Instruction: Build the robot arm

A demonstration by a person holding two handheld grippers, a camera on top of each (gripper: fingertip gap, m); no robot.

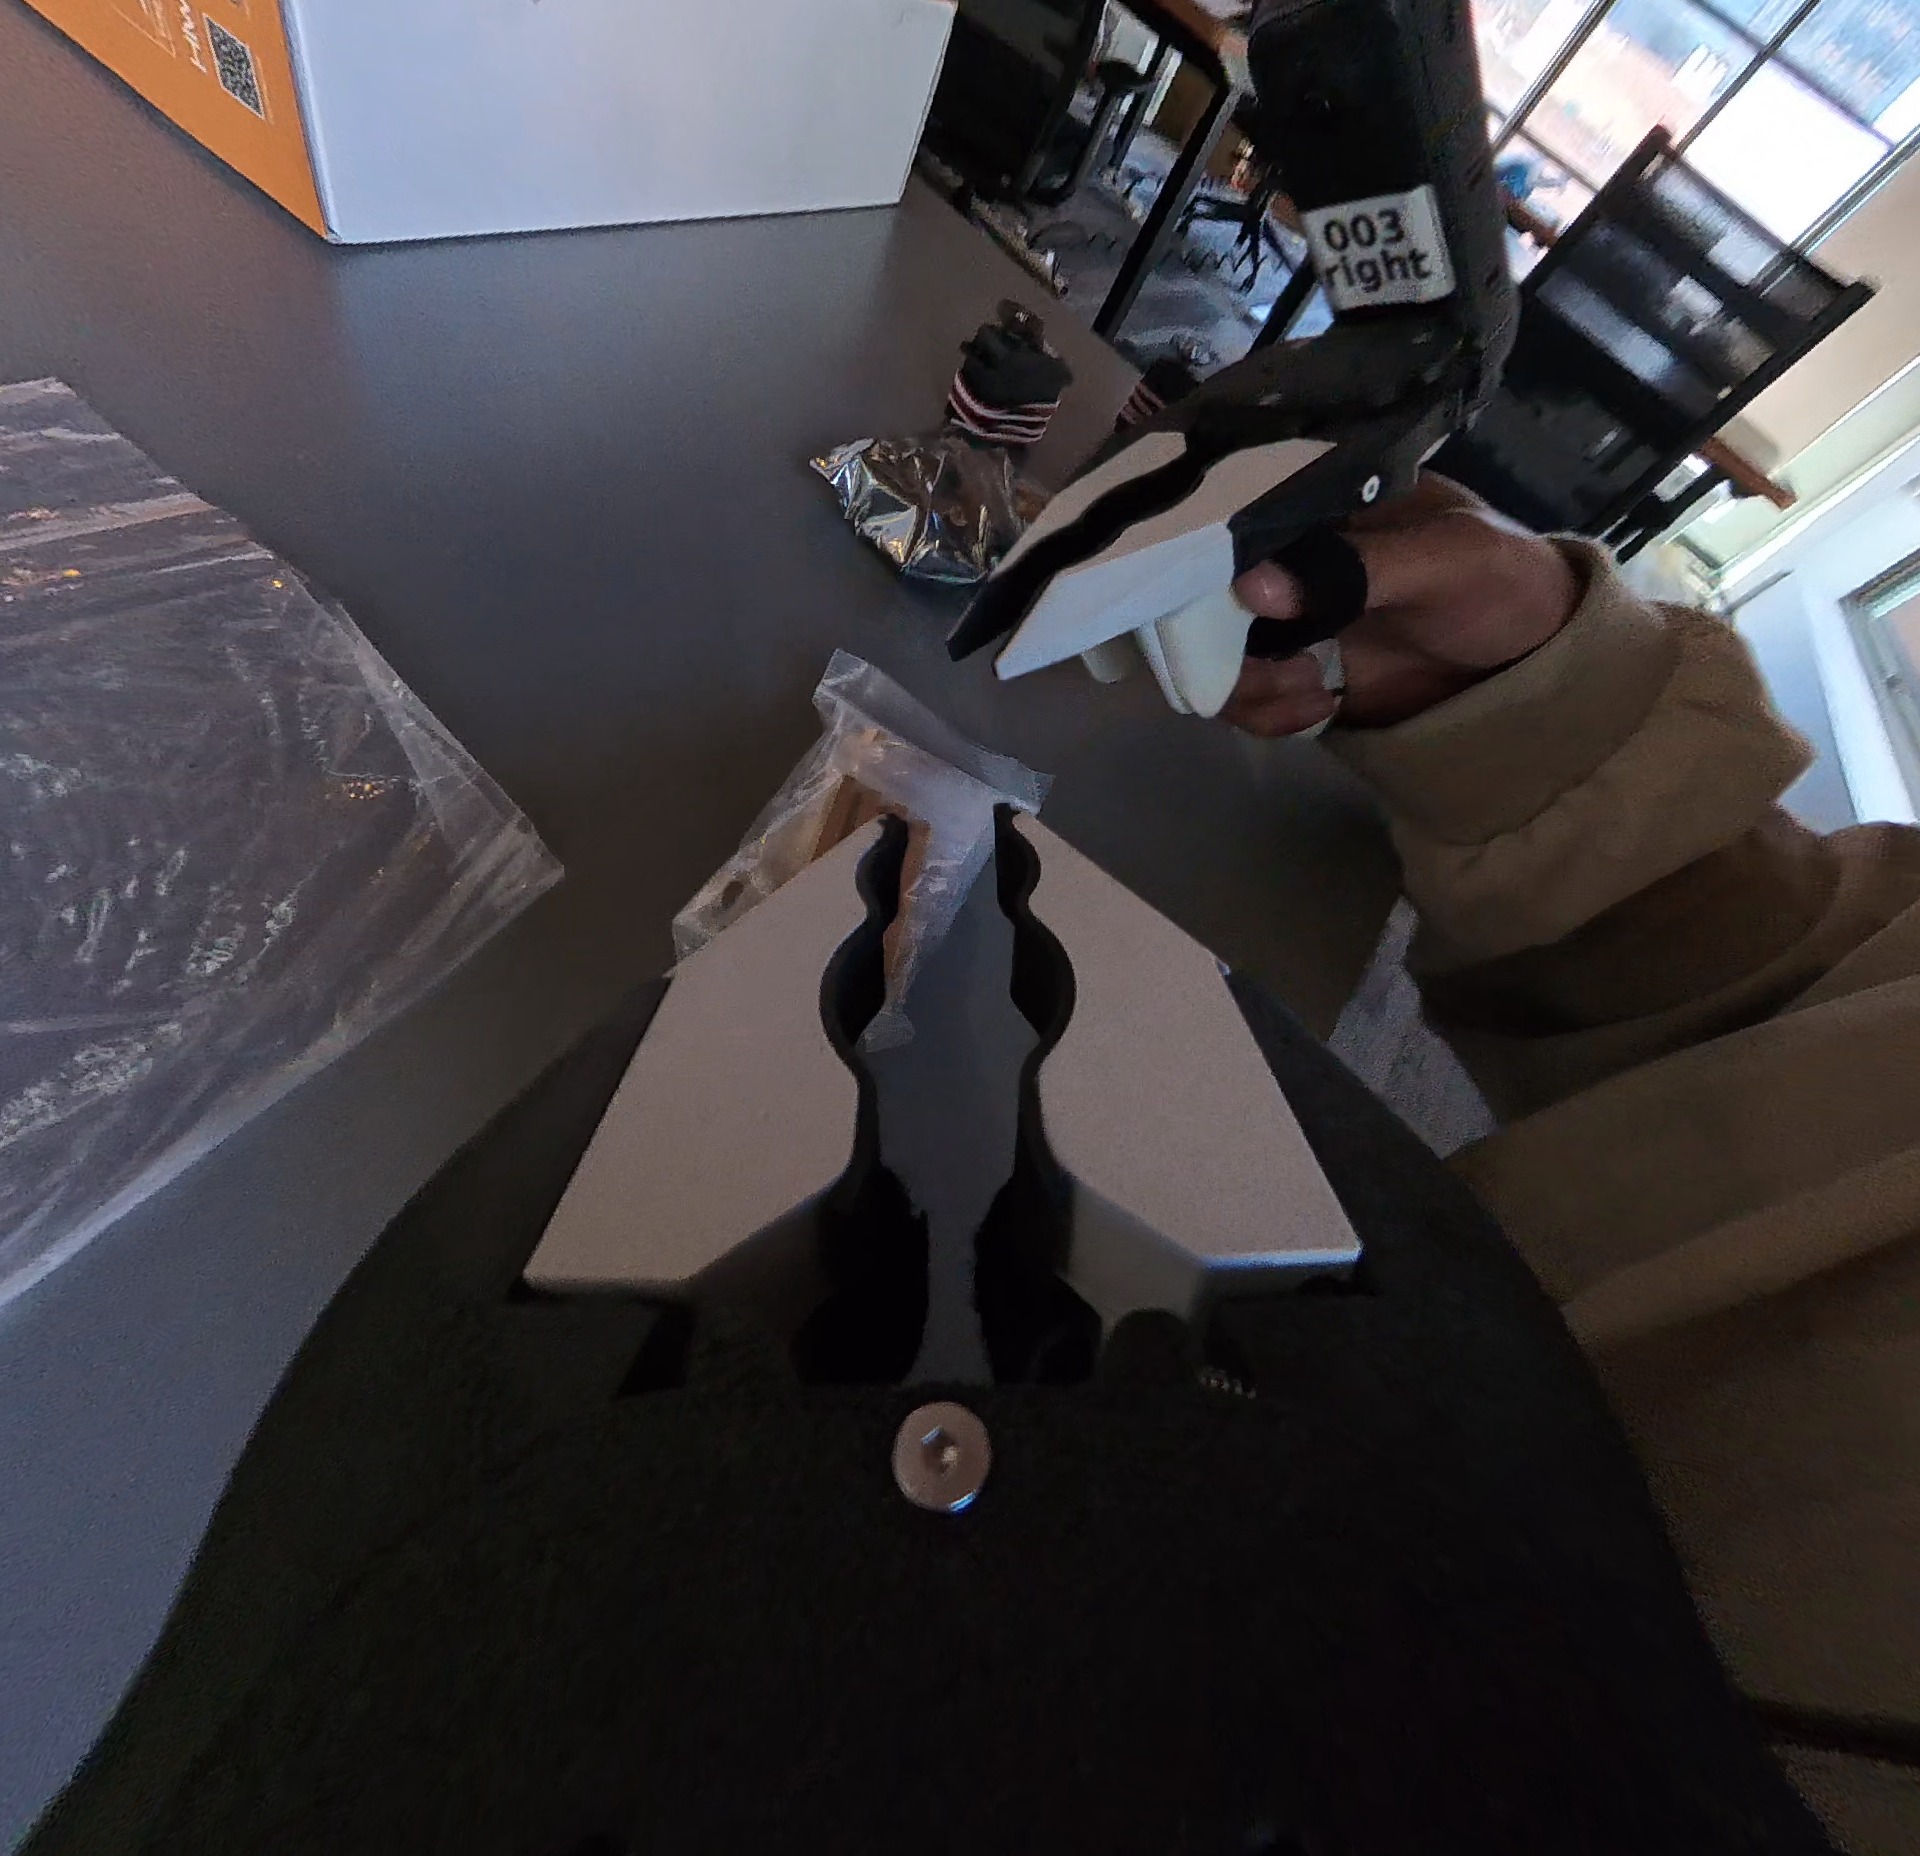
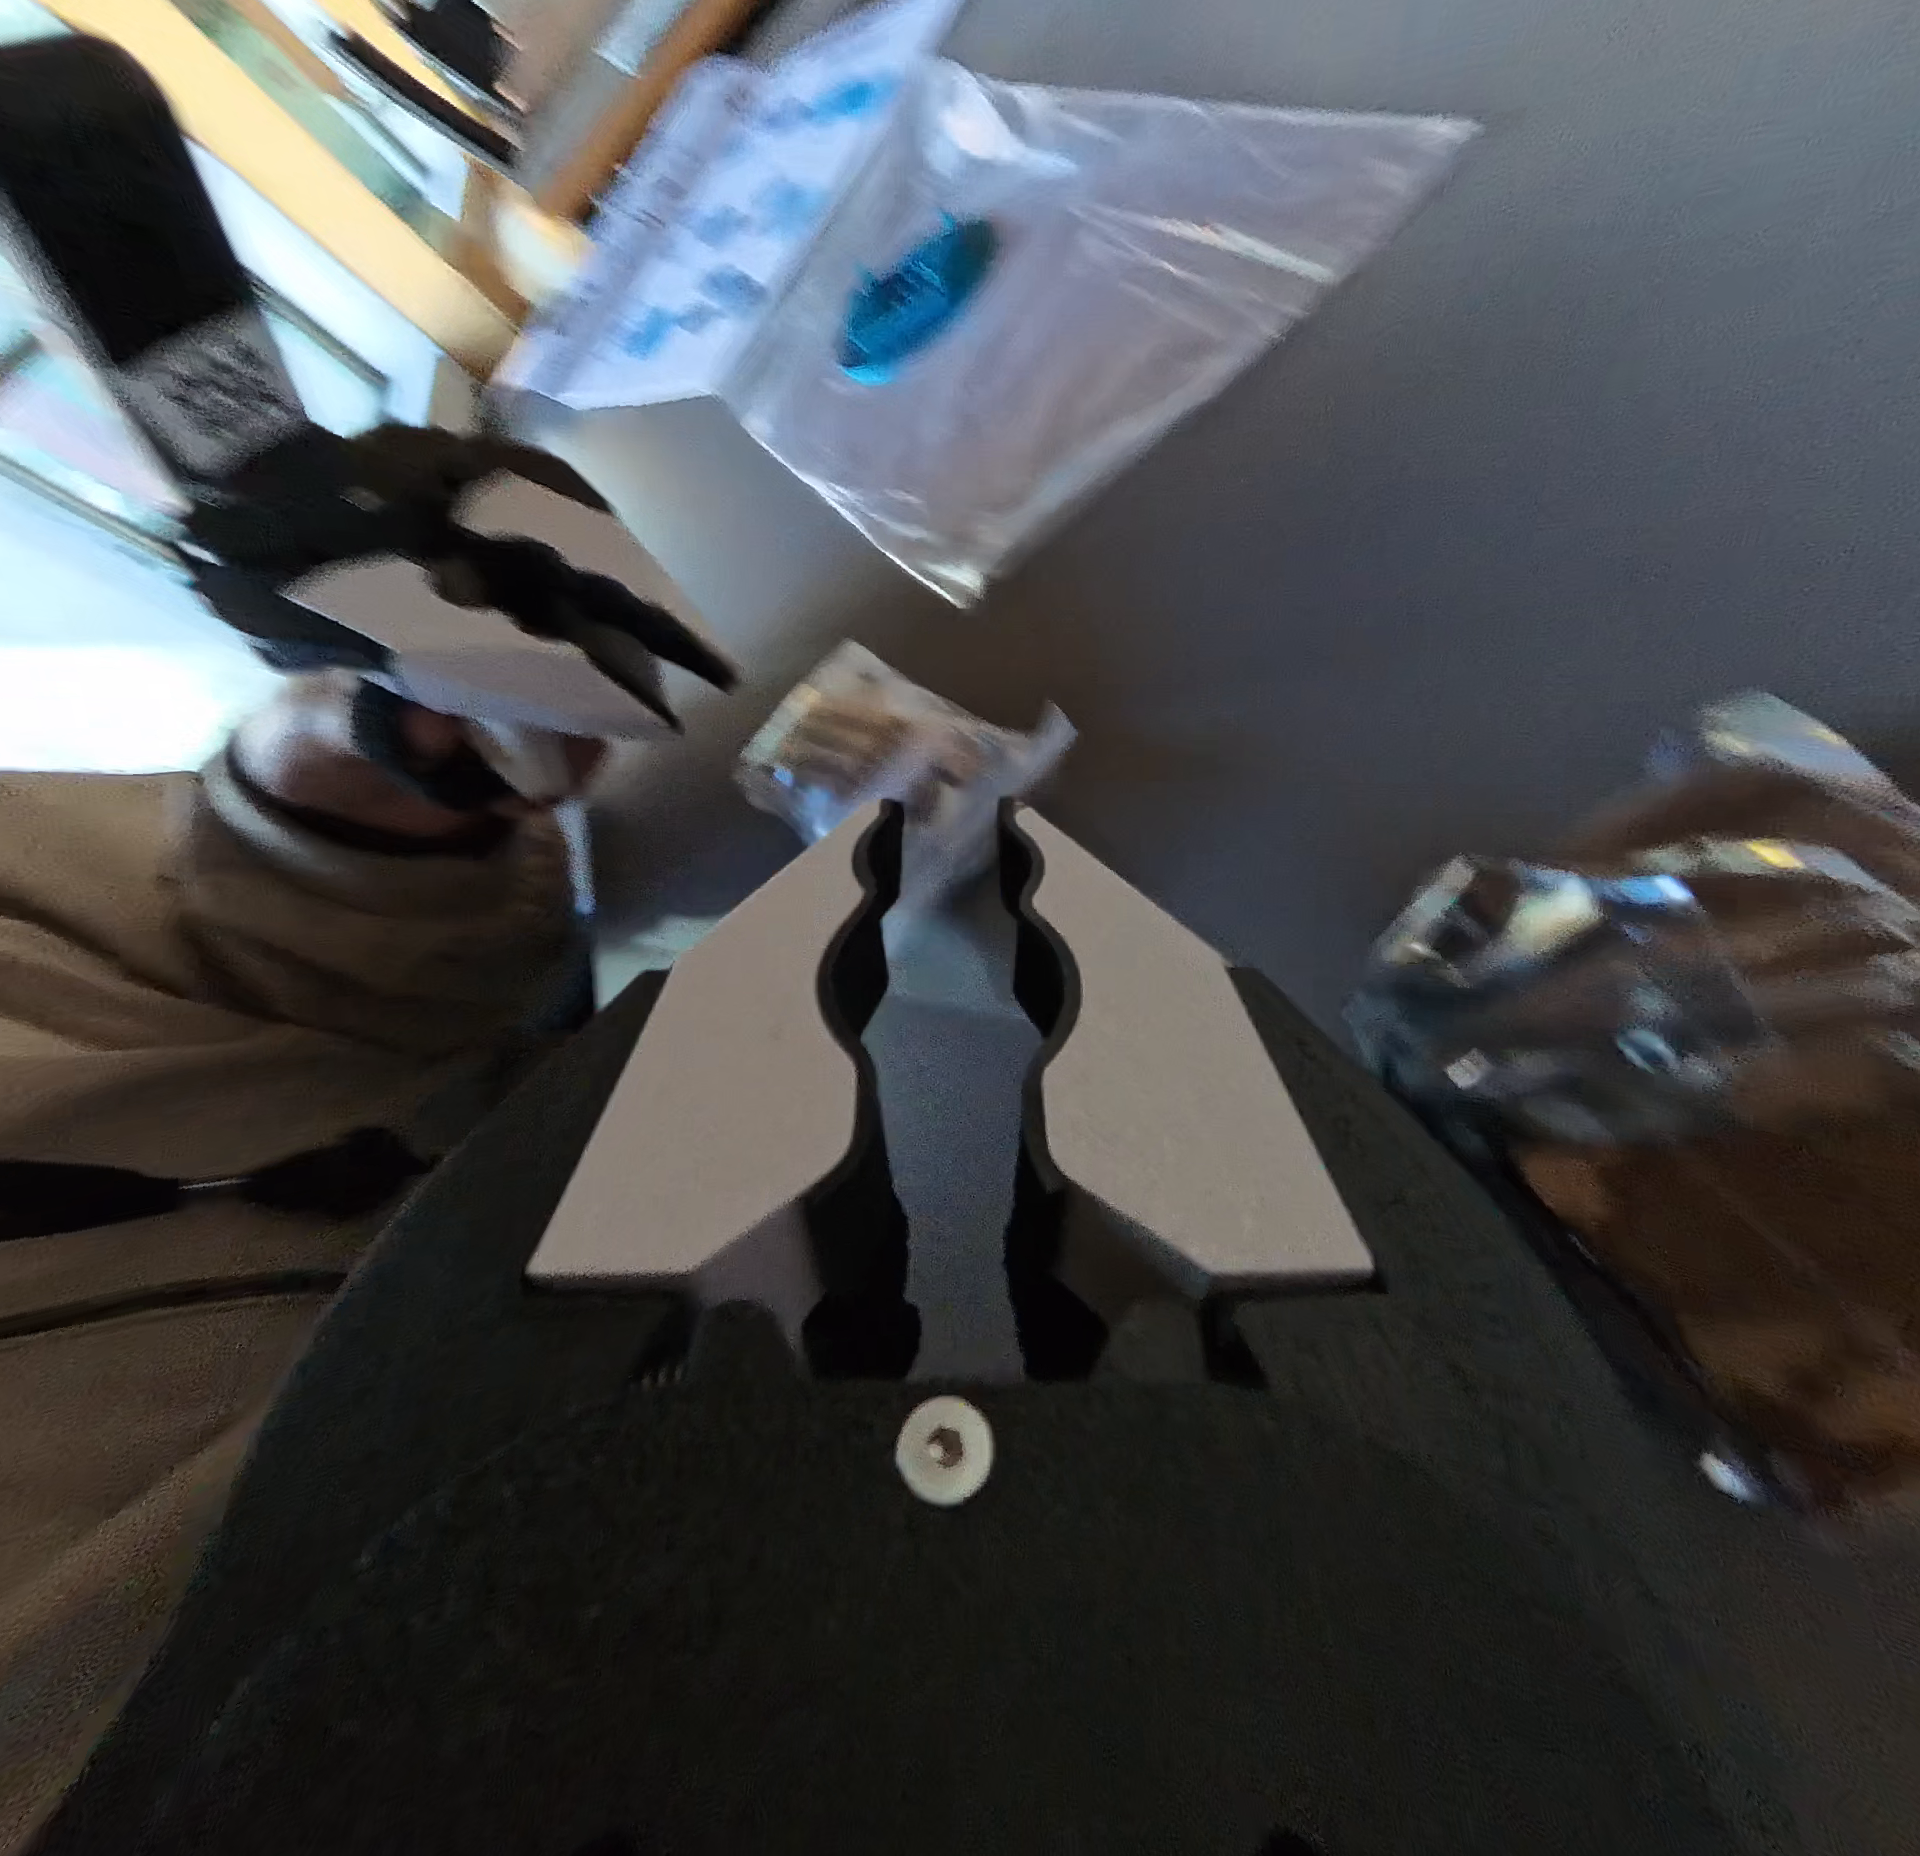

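Left claw (image 1: 940, 830): narrow gap, nothing clamped. Small clear plastic bag of brass-coloured parts (image 1: 904, 757) lies on dark grey tabletop (image 1: 520, 559) at its 12 o'clock. Right claw (image 2: 945, 819): narrow, empty, hovering at the bag's 2 o'clock

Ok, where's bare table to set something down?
The widest bare table lies between the box, the big clear bag and the foil bag. A narrower strip runs between the big clear bag and the small bag. It is crowded around the small bag, where the left hand-held gripper and right hand-held gripper meet.
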